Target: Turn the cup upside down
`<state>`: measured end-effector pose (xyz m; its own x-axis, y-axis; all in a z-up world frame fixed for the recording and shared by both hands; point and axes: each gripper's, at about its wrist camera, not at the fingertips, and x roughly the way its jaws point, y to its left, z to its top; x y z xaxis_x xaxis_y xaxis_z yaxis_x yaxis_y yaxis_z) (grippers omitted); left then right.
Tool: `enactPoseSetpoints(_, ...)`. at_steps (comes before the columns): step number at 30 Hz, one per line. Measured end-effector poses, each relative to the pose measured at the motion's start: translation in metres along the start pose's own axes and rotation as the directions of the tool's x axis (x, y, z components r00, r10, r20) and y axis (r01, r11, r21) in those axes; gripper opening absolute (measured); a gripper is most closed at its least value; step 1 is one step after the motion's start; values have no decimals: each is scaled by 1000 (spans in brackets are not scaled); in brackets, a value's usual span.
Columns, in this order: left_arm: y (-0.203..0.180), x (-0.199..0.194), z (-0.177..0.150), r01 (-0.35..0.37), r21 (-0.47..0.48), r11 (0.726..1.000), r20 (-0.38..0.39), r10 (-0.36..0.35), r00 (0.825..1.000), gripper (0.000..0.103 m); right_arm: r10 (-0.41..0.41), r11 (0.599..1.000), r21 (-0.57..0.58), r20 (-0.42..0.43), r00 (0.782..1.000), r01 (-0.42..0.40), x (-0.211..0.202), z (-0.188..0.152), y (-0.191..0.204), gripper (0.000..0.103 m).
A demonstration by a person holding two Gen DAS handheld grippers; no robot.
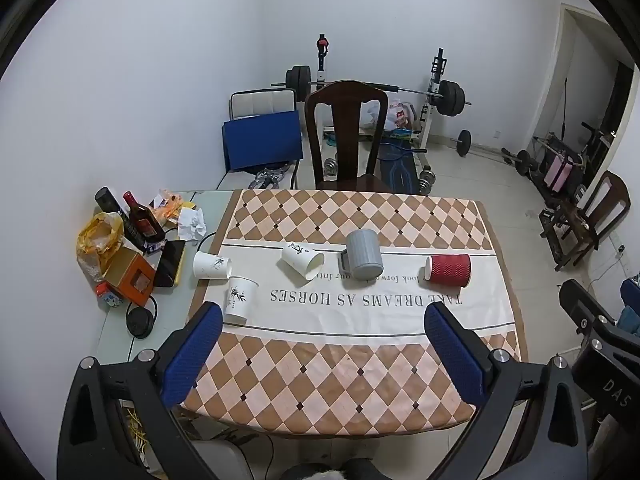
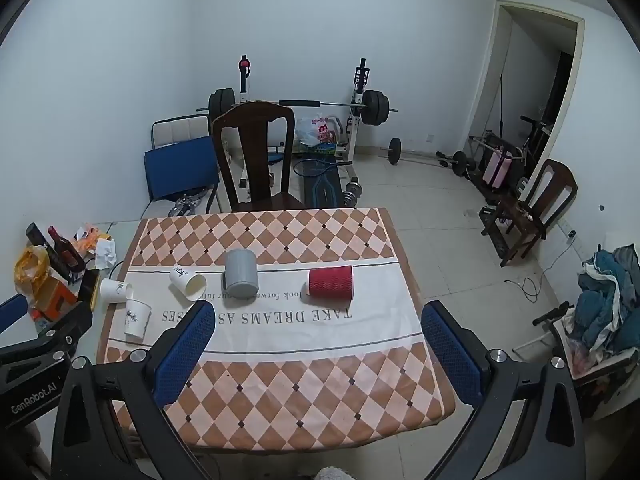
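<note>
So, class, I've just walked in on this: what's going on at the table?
A person holds two blue-padded grippers, left and right, both open and empty above the checked tablecloth. Nothing is being handled yet. Ahead lie a ribbed red paper cup and two white paper cups on their sides. A grey ribbed mug and a third white paper cup already stand upside down.

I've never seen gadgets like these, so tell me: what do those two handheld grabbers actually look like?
Both look alike: the left gripper and right gripper each have two black angular arms with silver bolts, ending in fingers covered by blue textured pads. White lettering marks the black bodies: "GenRobot.AI" on the left one, "DAS" on the right. No cables or sleeves are visible.
</note>
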<state>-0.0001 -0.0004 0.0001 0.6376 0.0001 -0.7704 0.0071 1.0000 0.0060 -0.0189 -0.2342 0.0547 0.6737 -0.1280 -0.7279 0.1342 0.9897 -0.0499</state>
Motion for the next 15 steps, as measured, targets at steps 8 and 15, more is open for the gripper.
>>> enactPoseSetpoints(8,-2,1,-1,19,1,1000,-9,-19,1000,103,-17,1000,-15,-15,1000,16,1,0,0,103)
enactPoseSetpoints(15,-1,1,4,6,-10,1000,-14,-7,1000,103,-23,1000,-21,-15,1000,22,1,0,1,103)
